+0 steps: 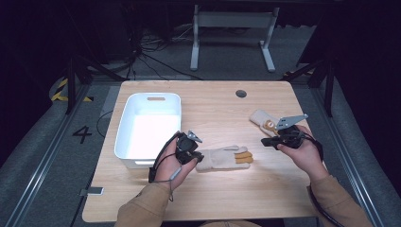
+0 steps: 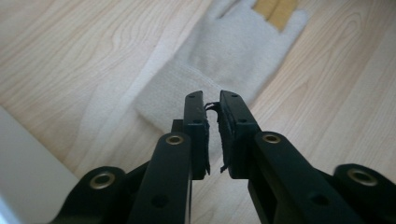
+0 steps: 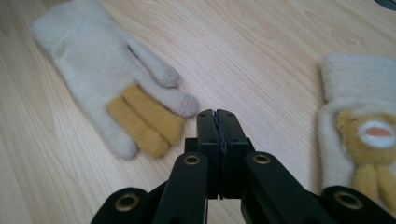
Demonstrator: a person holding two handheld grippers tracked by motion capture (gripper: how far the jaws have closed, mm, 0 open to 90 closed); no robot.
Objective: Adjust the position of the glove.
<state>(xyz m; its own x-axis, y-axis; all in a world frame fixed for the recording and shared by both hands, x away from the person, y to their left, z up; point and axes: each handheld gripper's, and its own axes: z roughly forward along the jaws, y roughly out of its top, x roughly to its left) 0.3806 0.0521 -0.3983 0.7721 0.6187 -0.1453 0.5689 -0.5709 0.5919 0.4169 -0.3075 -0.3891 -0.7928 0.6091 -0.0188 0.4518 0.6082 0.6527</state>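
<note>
Table: a pale wooden tabletop point(image 1: 213, 198) with rounded corners and a dark round cable port point(image 1: 241, 93) near its far edge.
Room: dim surroundings, grey carpet, a tangle of black cables point(image 1: 142, 52) on the floor behind, and the white legs of a second desk point(image 1: 231, 28) beyond.
Floor markings: a painted numeral four point(image 1: 82, 134) at the left, with yellow-and-black hazard tape point(image 1: 64, 92) farther back.
Bin: a white plastic tub point(image 1: 124, 122) on the left half of the table, its near rim just beside the left hand.
Plain glove: a cream knitted glove point(image 1: 222, 158) with two mustard fingers, flat near the table's middle, cuff pointing left.
Bear glove: a second cream glove point(image 3: 359, 135) bearing a bear face, on the right half, beside the right hand.
Left gripper point(image 2: 212, 100): its tips sit at the plain glove's cuff, jaws nearly together with a narrow gap; whether they pinch the fabric cannot be told.
Right gripper point(image 3: 217, 114): jaws pressed together on nothing, above bare wood between the two gloves, close to the plain glove's fingertips.
Edges: both gloves lie well in from every table edge.
Open room: bare wood along the near edge and across the far right half.
</note>
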